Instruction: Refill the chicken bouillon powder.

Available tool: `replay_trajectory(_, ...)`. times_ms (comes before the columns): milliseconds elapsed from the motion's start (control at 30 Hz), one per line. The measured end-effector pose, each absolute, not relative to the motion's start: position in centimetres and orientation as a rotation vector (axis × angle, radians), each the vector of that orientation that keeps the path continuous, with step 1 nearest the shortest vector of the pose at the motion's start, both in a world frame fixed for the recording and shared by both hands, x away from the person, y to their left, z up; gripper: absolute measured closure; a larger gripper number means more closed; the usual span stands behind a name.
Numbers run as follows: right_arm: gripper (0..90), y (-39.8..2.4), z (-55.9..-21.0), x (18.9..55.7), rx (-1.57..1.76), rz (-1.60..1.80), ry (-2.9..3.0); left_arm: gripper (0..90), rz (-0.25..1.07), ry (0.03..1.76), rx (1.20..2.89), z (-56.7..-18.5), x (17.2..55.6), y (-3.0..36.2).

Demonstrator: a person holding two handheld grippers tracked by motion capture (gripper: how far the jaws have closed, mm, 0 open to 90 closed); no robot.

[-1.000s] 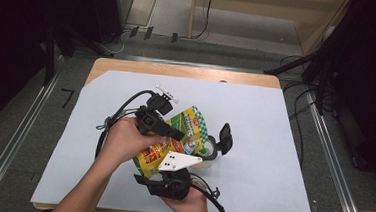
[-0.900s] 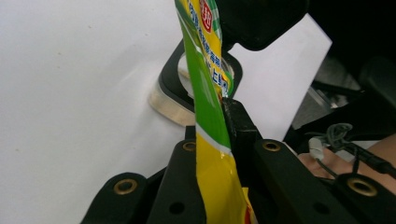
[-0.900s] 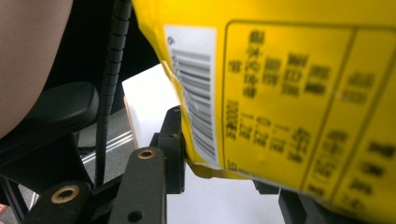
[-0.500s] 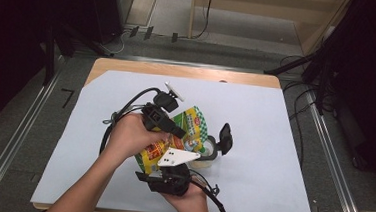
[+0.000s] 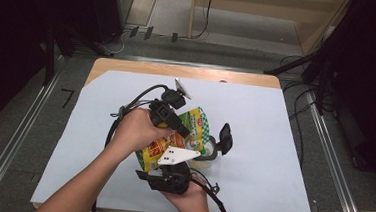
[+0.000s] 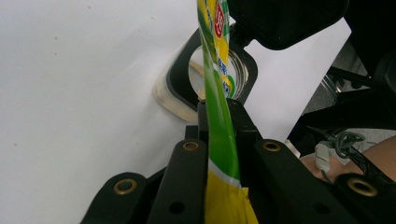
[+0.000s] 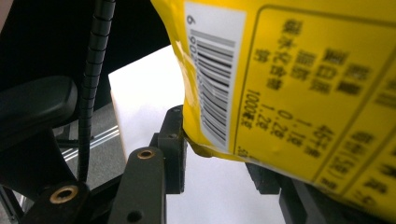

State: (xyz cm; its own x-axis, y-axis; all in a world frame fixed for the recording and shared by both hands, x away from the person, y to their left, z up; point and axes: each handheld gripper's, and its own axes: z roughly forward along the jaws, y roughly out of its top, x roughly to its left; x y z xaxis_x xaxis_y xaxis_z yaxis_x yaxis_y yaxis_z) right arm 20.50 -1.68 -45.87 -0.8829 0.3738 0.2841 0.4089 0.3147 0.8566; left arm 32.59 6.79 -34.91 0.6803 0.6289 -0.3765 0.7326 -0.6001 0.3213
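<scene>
Pinching the snack pouch (image 6: 215, 116) in both tongs above frame centre, we next tip it into the jar (image 5: 206, 155)

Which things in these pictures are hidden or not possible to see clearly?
- Jar, high view: the snack bag and both grippers cover most of it; contents unclear.
- Right gripper, right gripper view: the bag hides one jaw, so its grip is unclear.
- Bag print, left gripper view: edge-on in the left gripper, unreadable.
</scene>
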Motion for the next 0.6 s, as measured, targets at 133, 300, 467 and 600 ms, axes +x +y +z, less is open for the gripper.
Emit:
replay_trajectory(133,64.2,-1.7,-45.5,20.6,-0.747,-1.675,-2.507,87.1,-0.295,1.056,2.457,-34.4,32.7,6.7)
replay_trajectory(300,63.2,-1.5,-45.2,20.7,-0.743,-1.687,-2.496,87.1,-0.287,1.070,2.464,-33.9,32.9,6.4)
replay_trajectory(467,62.5,-1.5,-45.2,20.8,-0.746,-1.690,-2.486,87.4,-0.278,1.075,2.487,-33.9,33.0,6.0)
replay_trajectory(600,64.3,-1.4,-45.3,20.9,-0.745,-1.685,-2.495,87.7,-0.278,1.079,2.507,-33.9,33.0,5.7)
